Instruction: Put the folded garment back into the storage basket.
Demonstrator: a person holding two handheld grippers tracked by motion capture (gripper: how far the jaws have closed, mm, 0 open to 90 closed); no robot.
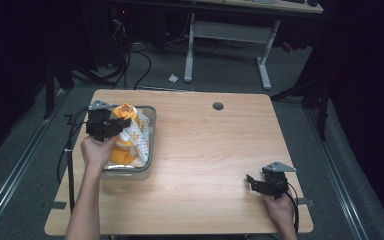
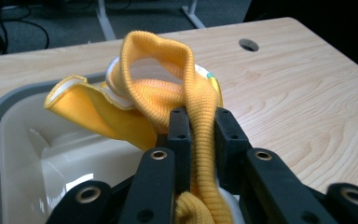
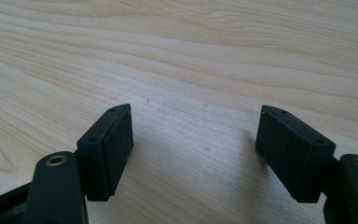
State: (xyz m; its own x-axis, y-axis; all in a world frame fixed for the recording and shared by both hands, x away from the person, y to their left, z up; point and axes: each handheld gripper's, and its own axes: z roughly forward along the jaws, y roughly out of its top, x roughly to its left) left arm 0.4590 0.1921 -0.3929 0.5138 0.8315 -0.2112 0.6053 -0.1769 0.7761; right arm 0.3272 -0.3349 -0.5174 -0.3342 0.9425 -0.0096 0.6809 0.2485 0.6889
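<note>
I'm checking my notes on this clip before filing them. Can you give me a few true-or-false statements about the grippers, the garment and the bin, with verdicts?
1. The left gripper is shut on the yellow knitted garment. True.
2. The right gripper holds a cloth. False: its jaws stand open over bare wood.
3. The garment hangs over the grey plastic bin. True.
4. The bin sits at the right edge of the light wooden table. False: it sits near the left edge.

Bright lit tabletop (image 1: 205, 150), dark surroundings, soft shadows, near tool parts blurred
</note>
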